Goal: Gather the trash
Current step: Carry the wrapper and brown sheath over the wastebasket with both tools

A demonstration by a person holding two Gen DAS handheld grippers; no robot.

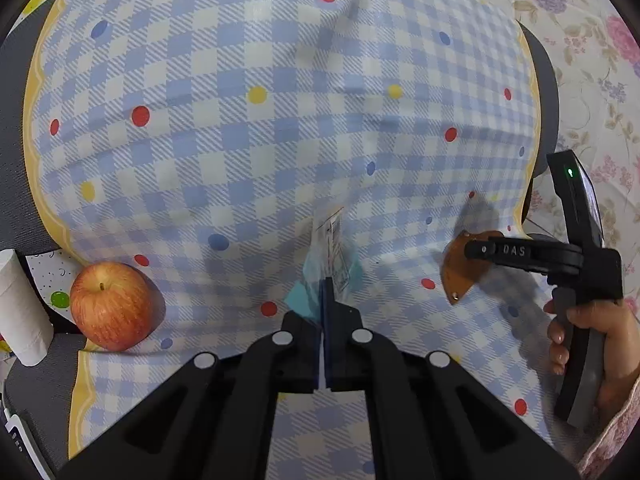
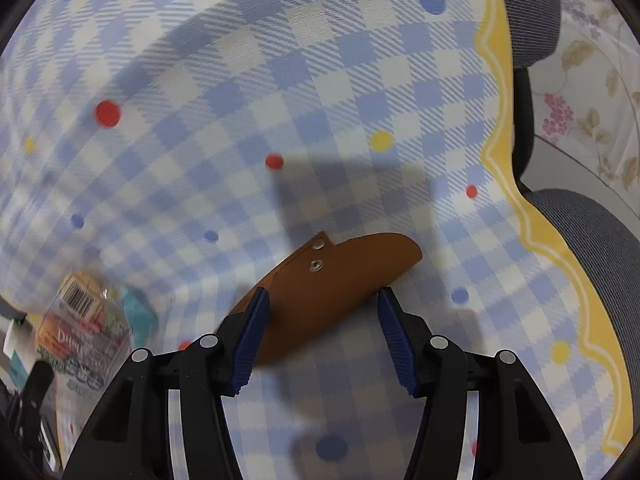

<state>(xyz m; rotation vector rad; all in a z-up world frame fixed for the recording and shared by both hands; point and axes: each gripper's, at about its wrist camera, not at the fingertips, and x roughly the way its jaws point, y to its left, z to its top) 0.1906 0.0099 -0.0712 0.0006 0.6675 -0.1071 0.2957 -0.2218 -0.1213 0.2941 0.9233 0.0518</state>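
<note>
My left gripper (image 1: pixel 325 300) is shut on a clear plastic wrapper (image 1: pixel 332 252) with a barcode and teal print, held edge-on above the checked tablecloth (image 1: pixel 240 140). The wrapper also shows blurred at the lower left of the right wrist view (image 2: pixel 80 320). My right gripper (image 2: pixel 322 308) is open, its blue pads on either side of a brown leather piece (image 2: pixel 340 280) with two metal snaps lying flat on the cloth. In the left wrist view the right gripper (image 1: pixel 476 250) reaches over that brown piece (image 1: pixel 460 276), held by a hand (image 1: pixel 588 340).
A red apple (image 1: pixel 114 304) sits at the cloth's left edge. A white paper roll (image 1: pixel 22 312) stands left of it. The yellow-bordered cloth edge (image 2: pixel 520 200) and grey chair cushions (image 2: pixel 592 232) lie to the right, with floral fabric (image 1: pixel 580 60) beyond.
</note>
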